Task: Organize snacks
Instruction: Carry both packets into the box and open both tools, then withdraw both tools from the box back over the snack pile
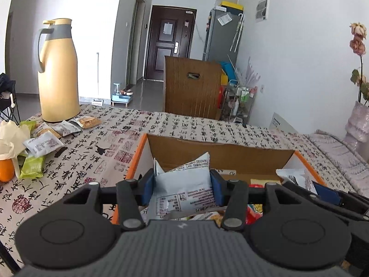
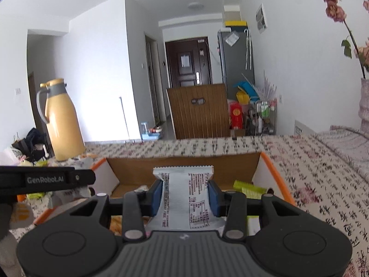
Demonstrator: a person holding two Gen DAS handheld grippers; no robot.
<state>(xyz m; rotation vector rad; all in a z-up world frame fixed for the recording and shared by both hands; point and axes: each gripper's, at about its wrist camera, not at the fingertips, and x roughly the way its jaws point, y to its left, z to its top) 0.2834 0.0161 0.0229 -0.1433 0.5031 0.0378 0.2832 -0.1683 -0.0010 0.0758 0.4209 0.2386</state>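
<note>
Left gripper (image 1: 182, 185) clamped on a grey packet (image 1: 184, 184), right gripper (image 2: 186, 196) pinching a white packet (image 2: 184, 198), both over the box (image 2: 184, 164), its far wall just ahead.

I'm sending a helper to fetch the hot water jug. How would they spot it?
Look along the table covered by the calligraphy-print cloth to its far left corner. The tall pale-yellow jug stands upright behind the loose snack packets; its grey collar and handle make it unmistakable.
</note>
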